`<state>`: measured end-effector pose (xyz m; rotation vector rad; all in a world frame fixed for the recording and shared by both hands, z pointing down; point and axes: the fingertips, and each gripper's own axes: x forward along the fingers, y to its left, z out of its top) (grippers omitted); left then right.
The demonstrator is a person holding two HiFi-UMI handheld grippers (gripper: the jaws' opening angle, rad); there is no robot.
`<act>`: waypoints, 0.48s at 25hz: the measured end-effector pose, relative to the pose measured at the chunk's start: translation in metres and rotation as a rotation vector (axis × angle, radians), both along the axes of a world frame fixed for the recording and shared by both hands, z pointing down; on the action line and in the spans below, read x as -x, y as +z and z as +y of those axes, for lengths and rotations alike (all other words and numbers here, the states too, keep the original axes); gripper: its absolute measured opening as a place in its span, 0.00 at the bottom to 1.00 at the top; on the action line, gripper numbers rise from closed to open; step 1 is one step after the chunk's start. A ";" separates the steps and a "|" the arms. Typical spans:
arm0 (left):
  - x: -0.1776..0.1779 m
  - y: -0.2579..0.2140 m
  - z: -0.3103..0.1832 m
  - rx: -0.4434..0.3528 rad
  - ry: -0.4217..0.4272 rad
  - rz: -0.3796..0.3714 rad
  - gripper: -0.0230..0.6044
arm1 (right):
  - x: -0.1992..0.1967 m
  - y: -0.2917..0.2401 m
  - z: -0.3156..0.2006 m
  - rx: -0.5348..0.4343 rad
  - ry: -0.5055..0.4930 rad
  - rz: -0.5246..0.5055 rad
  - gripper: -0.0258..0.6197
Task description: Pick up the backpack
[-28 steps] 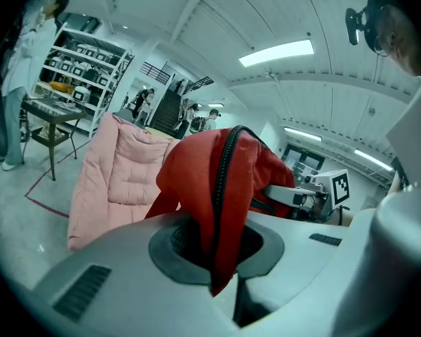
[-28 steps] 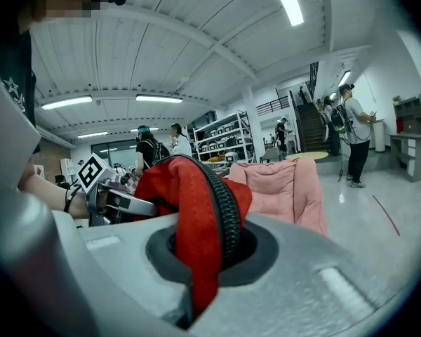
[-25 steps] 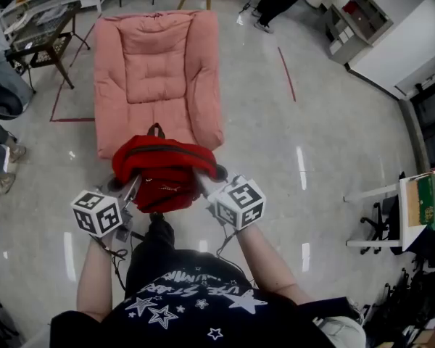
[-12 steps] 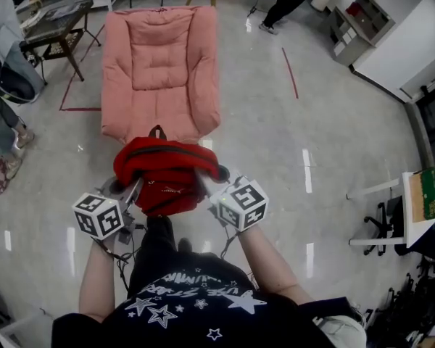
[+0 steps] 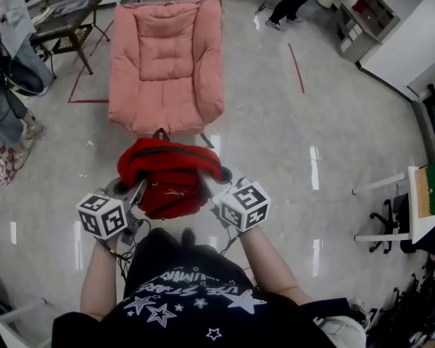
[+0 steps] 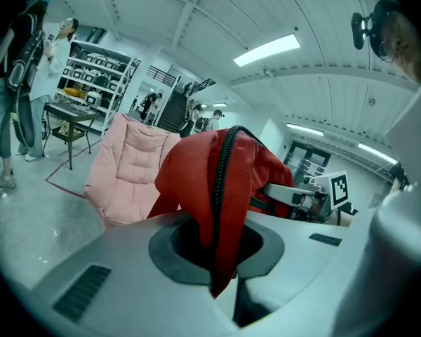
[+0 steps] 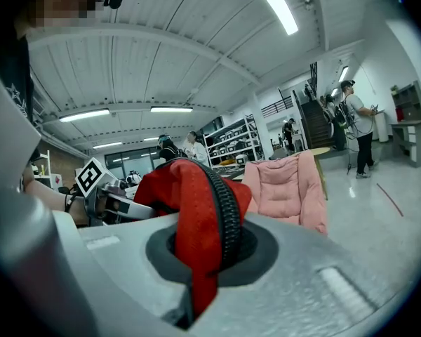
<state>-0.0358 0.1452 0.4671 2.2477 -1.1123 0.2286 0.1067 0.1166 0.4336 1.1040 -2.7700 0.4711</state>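
Red backpack (image 5: 170,187) pinched by left tongs (image 6: 221,255) and right tongs (image 7: 200,258), tips buried in fabric

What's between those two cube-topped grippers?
The red backpack, its fabric clamped by the left gripper and the right gripper; the head view shows it.

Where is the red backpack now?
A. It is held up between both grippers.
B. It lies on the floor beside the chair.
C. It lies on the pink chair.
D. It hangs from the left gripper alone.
A: the left gripper and the right gripper are each shut on the red fabric of the backpack, which hangs in front of the chair, not on it.
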 end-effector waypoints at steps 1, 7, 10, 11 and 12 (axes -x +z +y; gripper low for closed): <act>0.001 0.000 0.002 0.001 0.005 -0.005 0.10 | 0.001 0.000 0.002 0.002 0.003 0.001 0.06; -0.004 -0.003 0.017 -0.010 0.037 0.002 0.10 | -0.003 -0.003 0.024 -0.013 0.010 0.019 0.06; -0.001 -0.006 0.024 -0.013 0.051 0.018 0.10 | 0.001 -0.009 0.033 -0.023 0.027 0.036 0.06; 0.002 -0.007 0.026 -0.016 0.058 0.020 0.10 | 0.005 -0.011 0.036 -0.026 0.035 0.040 0.06; 0.007 -0.009 0.028 -0.020 0.065 0.022 0.10 | 0.009 -0.013 0.039 -0.029 0.042 0.043 0.06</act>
